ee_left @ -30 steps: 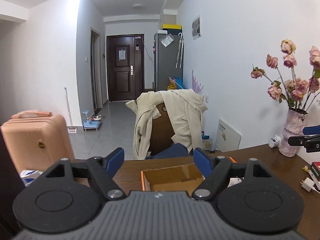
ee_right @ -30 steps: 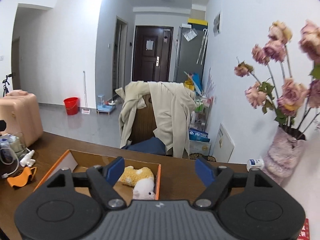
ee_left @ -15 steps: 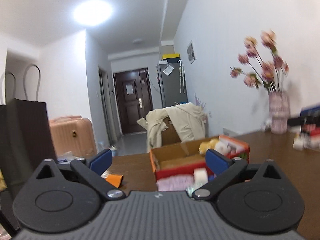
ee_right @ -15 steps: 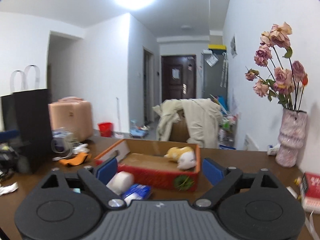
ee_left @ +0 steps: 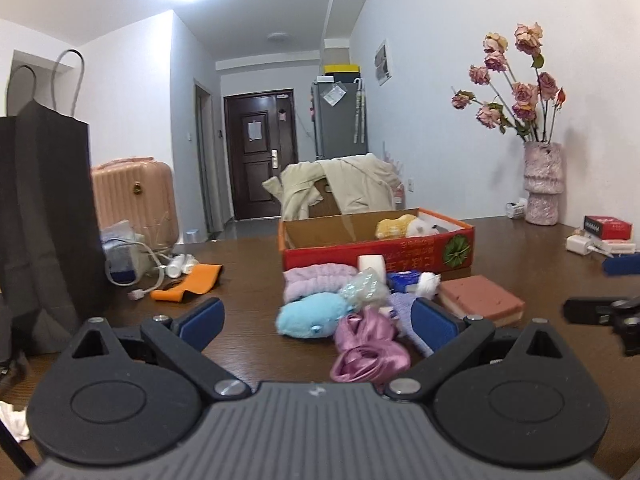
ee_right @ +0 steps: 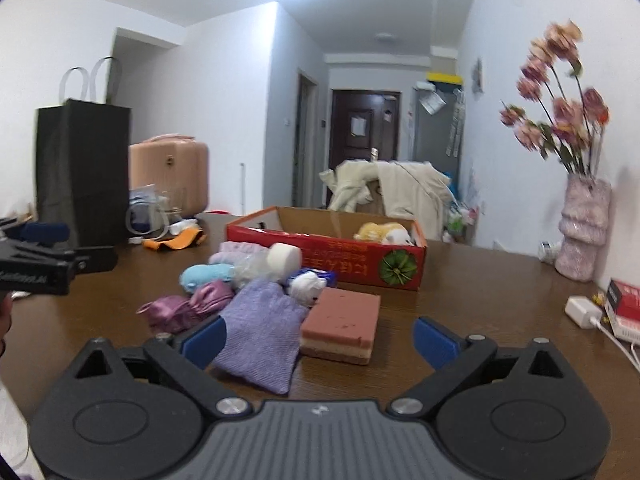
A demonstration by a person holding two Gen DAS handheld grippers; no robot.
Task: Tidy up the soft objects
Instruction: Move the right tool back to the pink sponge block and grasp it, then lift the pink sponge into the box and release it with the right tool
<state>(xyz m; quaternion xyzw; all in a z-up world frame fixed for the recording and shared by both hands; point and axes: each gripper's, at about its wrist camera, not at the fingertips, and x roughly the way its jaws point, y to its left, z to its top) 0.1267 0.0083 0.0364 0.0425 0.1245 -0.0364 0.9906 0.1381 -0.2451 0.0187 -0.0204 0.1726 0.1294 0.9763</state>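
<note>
Left wrist view:
- left gripper (ee_left: 318, 318): jaws wide apart after opening further, holding nothing.
- soft pile: pink satin scrunchie (ee_left: 368, 346) and blue plush (ee_left: 310, 316) on the surface (ee_left: 248, 320), between and just beyond the fingertips.
- red box (ee_left: 380, 250): behind the pile, yellow plush (ee_left: 396, 227) inside.

Right wrist view:
- right gripper (ee_right: 318, 340): jaws spread, empty.
- purple knit cloth (ee_right: 260, 332): by left fingertip, possibly touching.
- sponge block (ee_right: 342, 322): between fingers, ahead.

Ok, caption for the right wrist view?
Open right hand-held gripper facing a purple cloth, layered sponge and soft toys before the red box.
</note>
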